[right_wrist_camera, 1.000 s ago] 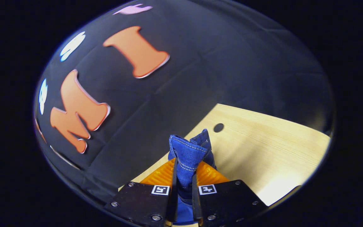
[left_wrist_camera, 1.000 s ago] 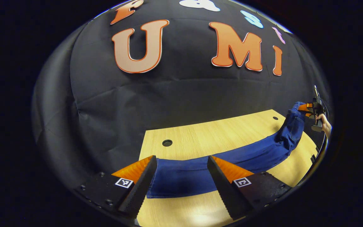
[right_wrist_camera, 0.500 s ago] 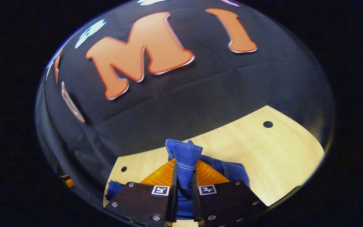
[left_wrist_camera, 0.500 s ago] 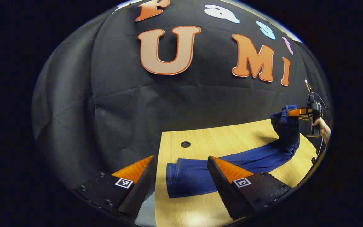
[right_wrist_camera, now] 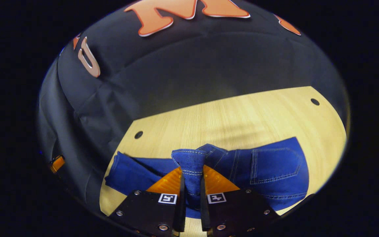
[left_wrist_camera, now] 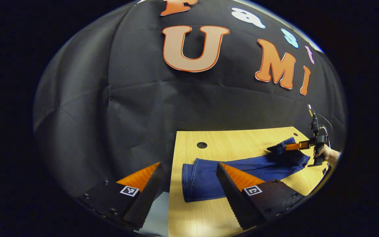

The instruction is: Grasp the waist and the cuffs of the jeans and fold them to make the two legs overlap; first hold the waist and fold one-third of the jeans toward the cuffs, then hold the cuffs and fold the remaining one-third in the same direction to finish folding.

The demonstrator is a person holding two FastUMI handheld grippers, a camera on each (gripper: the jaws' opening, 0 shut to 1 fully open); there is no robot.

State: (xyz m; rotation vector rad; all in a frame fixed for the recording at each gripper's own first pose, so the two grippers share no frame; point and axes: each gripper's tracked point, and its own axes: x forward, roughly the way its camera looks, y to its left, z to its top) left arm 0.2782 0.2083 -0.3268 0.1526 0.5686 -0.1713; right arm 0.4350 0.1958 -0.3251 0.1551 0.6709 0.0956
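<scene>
**A:** Jeans update, starting from the right claw: it's pinching the waist between both fingers, denim bunched up in the gap. A second ago that waist was held high with the top of the pants hanging off it. Now it's swung down and over toward the cuffs, so the seat with the back pocket lies spread on the desk right in front of that claw.

**B:** And the left claw?

**A:** Spread wide, holding nothing. A second ago the cuffs sat between its fingers; now it has backed off past the desk edge, and the cuffs lie flat on the desk just beyond its tips. From there you can see the right claw far down the desk with a hand on it, low over the folded-over part.

**B:** So the first third is done?

**A:** Nearly, I'd say. The waist looks over but not let go yet. It needs laying flat and releasing, then the cuffs get picked up for the last third.
</scene>
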